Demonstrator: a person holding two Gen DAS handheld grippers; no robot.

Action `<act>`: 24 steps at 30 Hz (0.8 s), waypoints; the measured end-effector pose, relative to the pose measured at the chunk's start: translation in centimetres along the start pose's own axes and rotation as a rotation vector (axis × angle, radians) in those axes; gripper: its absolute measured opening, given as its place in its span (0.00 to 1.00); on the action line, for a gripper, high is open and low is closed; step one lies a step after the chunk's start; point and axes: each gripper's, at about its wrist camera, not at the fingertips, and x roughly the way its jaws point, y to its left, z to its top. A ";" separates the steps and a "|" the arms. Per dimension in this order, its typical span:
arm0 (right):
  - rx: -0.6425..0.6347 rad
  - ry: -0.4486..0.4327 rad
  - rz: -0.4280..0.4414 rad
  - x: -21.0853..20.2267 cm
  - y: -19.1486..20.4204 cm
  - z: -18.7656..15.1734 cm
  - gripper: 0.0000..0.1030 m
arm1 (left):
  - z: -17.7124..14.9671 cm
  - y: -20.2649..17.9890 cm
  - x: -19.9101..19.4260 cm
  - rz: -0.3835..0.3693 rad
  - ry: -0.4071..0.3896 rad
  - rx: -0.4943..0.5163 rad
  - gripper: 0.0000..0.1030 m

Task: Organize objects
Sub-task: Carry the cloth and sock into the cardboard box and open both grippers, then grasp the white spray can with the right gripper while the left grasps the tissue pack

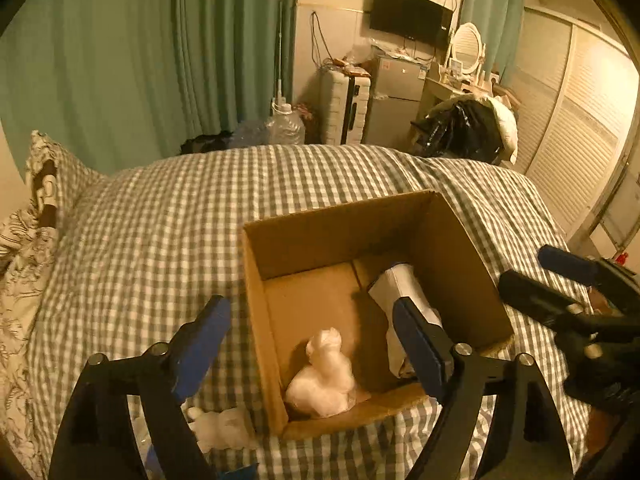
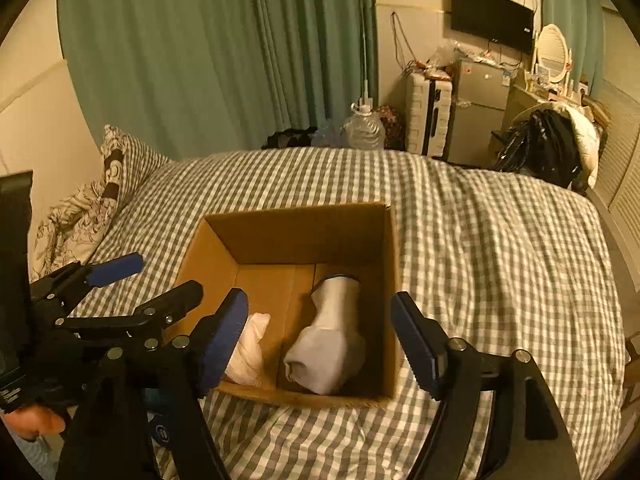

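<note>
An open cardboard box point(image 1: 320, 228) point(image 2: 296, 220) sits on the checked bed. Inside lie a rolled grey-white cloth bundle with a dark-edged end point(image 1: 394, 280) point(image 2: 332, 340) and a pale pinkish-white bundle point(image 1: 324, 376) point(image 2: 250, 344). My left gripper point(image 1: 312, 332) is open and empty, hovering over the box's near left corner. My right gripper point(image 2: 320, 332) is open and empty, above the box's near edge, over the grey roll. Another white bundle point(image 1: 220, 428) lies on the bed outside the box, below my left gripper. Each gripper shows in the other's view: the right one point(image 1: 568, 284), the left one point(image 2: 132, 284).
The green-and-white checked bedspread point(image 1: 160, 220) point(image 2: 500, 260) covers the bed. Patterned pillows point(image 1: 36, 216) point(image 2: 92, 200) lie at the left. Beyond the bed stand green curtains, a water jug point(image 1: 286, 124), a suitcase, a small fridge point(image 2: 476, 120), and a chair piled with clothes point(image 1: 468, 128).
</note>
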 end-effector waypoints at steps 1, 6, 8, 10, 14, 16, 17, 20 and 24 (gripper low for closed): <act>-0.002 -0.007 -0.004 -0.9 0.2 0.0 0.72 | -0.1 0.1 -0.6 0.006 -0.002 0.005 0.84; -0.024 -0.046 -0.013 -5.6 2.2 -1.0 0.72 | -1.2 1.6 -4.6 0.052 -0.050 0.009 0.94; -0.039 -0.058 0.010 -7.3 3.4 -1.7 0.72 | -2.2 3.0 -6.3 0.067 -0.067 -0.003 0.94; -0.057 -0.066 0.026 -8.6 5.1 -2.6 0.72 | -3.1 4.1 -7.4 0.087 -0.068 -0.016 0.94; -0.097 -0.051 0.069 -9.4 8.6 -4.9 0.72 | -6.5 7.4 -9.3 0.150 -0.052 -0.050 0.94; -0.113 -0.022 0.098 -8.8 10.6 -6.5 0.72 | -8.0 8.8 -9.7 0.181 -0.038 -0.065 0.95; -0.120 -0.005 0.114 -8.3 11.4 -7.3 0.72 | -9.3 9.8 -9.8 0.202 -0.026 -0.077 0.95; -0.143 0.080 0.185 -5.7 14.4 -10.0 0.72 | -12.5 11.5 -9.5 0.240 0.008 -0.107 0.95; -0.152 0.210 0.244 -1.1 16.8 -13.6 0.72 | -16.9 14.0 -8.7 0.323 0.054 -0.172 0.95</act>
